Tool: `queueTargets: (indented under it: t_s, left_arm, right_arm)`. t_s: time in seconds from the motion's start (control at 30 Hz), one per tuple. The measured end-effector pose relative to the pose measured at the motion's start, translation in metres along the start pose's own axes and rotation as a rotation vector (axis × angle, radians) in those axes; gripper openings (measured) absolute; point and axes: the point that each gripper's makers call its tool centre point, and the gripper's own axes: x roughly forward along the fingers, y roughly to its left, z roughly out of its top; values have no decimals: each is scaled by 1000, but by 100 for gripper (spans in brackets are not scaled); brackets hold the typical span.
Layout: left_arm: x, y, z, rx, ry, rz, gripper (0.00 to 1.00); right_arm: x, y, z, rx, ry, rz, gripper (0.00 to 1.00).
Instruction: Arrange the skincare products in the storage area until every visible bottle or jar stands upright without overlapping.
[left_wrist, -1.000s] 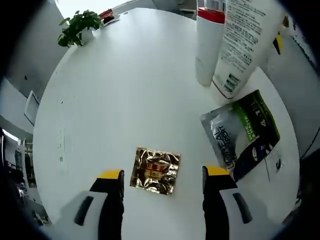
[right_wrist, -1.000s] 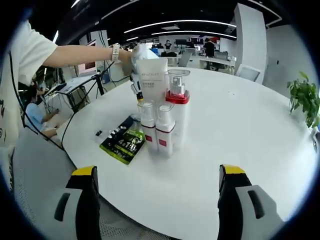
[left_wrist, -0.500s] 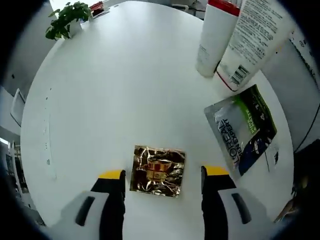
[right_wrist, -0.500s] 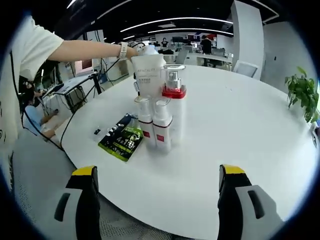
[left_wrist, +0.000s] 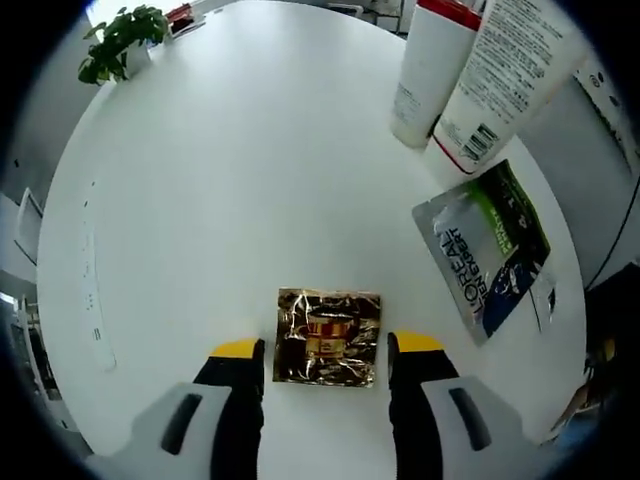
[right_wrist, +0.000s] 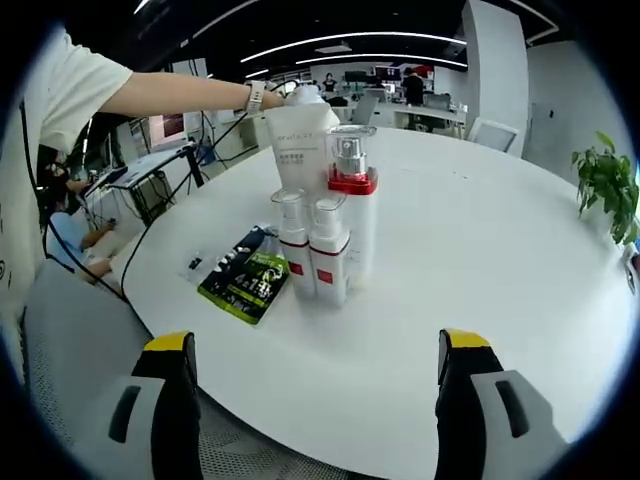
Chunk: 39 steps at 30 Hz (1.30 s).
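Both views are brightly and evenly lit from overhead, with long ceiling light strips (right_wrist: 350, 45) seen in the right gripper view, and only soft, faint shadows are cast on the white tabletop (left_wrist: 230, 180). Strong fisheye distortion is seen in each view, so the tabletop edge is bent into a curve and things near the edges are stretched. Sharp glints are thrown off the crinkled gold foil sachet (left_wrist: 328, 337), and the picture is kept crisp in the middle.
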Motion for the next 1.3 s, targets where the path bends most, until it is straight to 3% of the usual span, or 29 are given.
queueTargets:
  t_s: [0.13, 0.33, 0.63, 0.83, 1.0, 1.17, 1.3]
  left_arm:
    - [-1, -2, -3, -9, 25, 4, 34]
    - [-2, -7, -5, -98, 45, 28, 34]
    - [-10, -22, -19, -274, 41, 70, 32]
    - [-19, -43, -48, -319, 113, 117, 32]
    - [-24, -64, -63, -423, 95, 110, 32]
    - [-30, -90, -79, -516, 137, 142, 32]
    - [-32, -111, -86, -594, 134, 154, 32]
  right_arm:
    - [-2, -2, 0, 0, -2, -7, 100]
    - [-4, -2, -1, -7, 0, -9, 100]
    - [-3, 3, 6, -28, -14, 7, 100]
    - [1, 10, 9, -53, -16, 33, 100]
    - [2, 15, 13, -75, -21, 52, 100]
    - [2, 20, 16, -96, -26, 70, 100]
    - [2, 22, 18, -106, -30, 75, 100]
